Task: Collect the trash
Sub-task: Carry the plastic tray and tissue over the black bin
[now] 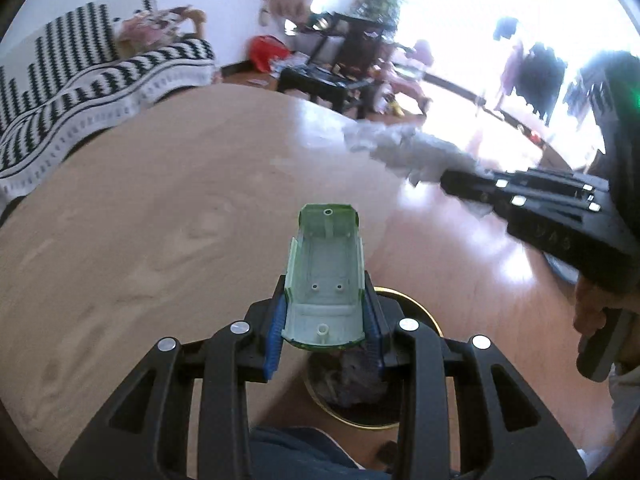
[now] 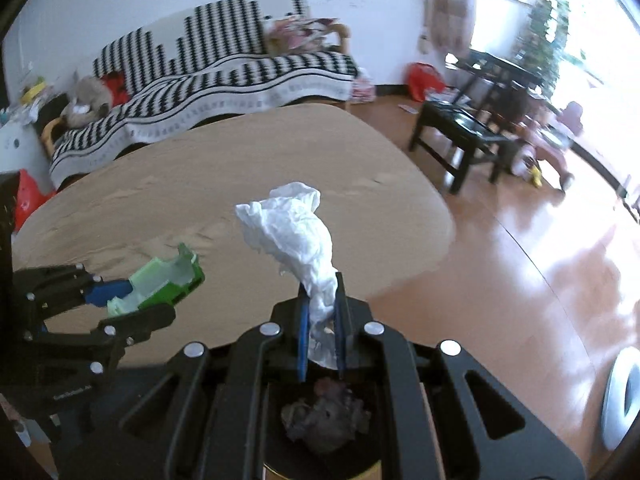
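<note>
My left gripper [image 1: 326, 304] is shut on a green plastic shell [image 1: 326, 276], a hollow toy-car body that sticks forward between the blue pads. In the right wrist view the same gripper [image 2: 120, 300] and green shell [image 2: 168, 282] show at the left, over the table. My right gripper [image 2: 322, 312] is shut on a crumpled white tissue [image 2: 292, 228] that stands up from its fingers. The tissue [image 1: 396, 148] appears blurred in the left wrist view, ahead of the right gripper [image 1: 452, 184]. Under both grippers sits a round gold-rimmed bin [image 1: 416, 306] with crumpled paper [image 2: 324, 416] inside.
The wooden table [image 1: 160, 220] spreads ahead, with a rounded far edge. Beyond it stand a black-and-white patterned sofa [image 2: 224, 76], a dark low table [image 2: 464, 128] and a red bag [image 2: 424, 76]. Glossy floor [image 2: 520, 264] lies to the right. A white round object [image 2: 624, 396] sits at the right edge.
</note>
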Demonstrator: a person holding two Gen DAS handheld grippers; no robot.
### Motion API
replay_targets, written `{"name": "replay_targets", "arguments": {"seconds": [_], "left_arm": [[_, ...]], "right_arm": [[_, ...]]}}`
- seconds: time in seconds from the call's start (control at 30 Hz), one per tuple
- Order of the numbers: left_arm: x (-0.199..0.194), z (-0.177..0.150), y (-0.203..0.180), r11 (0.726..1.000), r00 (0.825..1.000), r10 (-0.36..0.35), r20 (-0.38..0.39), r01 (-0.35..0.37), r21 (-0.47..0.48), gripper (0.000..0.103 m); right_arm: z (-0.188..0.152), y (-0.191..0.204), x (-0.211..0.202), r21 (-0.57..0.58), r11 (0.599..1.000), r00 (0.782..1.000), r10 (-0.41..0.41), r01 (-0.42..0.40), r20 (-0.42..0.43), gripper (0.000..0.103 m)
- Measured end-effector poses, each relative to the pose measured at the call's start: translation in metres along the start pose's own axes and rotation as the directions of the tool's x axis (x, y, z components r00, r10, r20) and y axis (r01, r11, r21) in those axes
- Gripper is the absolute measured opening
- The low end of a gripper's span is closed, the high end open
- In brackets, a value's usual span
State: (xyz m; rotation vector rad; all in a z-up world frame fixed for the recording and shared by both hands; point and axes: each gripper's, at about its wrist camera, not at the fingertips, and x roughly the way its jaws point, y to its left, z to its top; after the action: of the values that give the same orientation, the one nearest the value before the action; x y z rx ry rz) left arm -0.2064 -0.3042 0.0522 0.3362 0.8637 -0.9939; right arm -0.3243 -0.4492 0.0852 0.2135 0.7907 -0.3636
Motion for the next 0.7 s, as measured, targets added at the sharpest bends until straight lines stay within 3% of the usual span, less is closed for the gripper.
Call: {"name": "replay_targets", "arguments": {"seconds": [0.17, 0.3, 0.53, 0.7], "left_arm": [[0.029, -0.018, -0.041, 0.999, 0.996, -0.020, -0.086, 0.024, 0.047, 0.033], [0.052, -0.032, -0.051, 0.998, 0.987, -0.037, -0.158, 0.044, 0.044, 0.033], [0.105, -0.061, -0.054, 0.997, 0.949, -0.045, -0.312, 0.062, 0.044, 0.033], [0.141, -0.069, -0.047, 0.997, 0.915, -0.048, -0.400, 0.070, 0.041, 0.033]], "right_arm": [[-0.045, -0.037, 0.002, 0.082, 0.997, 0.999, 0.012, -0.009, -0.040, 0.011], [-0.090, -0.050, 0.026, 0.130, 0.991, 0.992, 0.038, -0.022, -0.118, 0.011], [-0.145, -0.066, 0.083, 0.213, 0.977, 0.960, 0.077, -0.019, -0.269, 0.011], [-0.161, -0.073, 0.113, 0.254, 0.967, 0.939, 0.098, -0.012, -0.331, 0.011]]}}
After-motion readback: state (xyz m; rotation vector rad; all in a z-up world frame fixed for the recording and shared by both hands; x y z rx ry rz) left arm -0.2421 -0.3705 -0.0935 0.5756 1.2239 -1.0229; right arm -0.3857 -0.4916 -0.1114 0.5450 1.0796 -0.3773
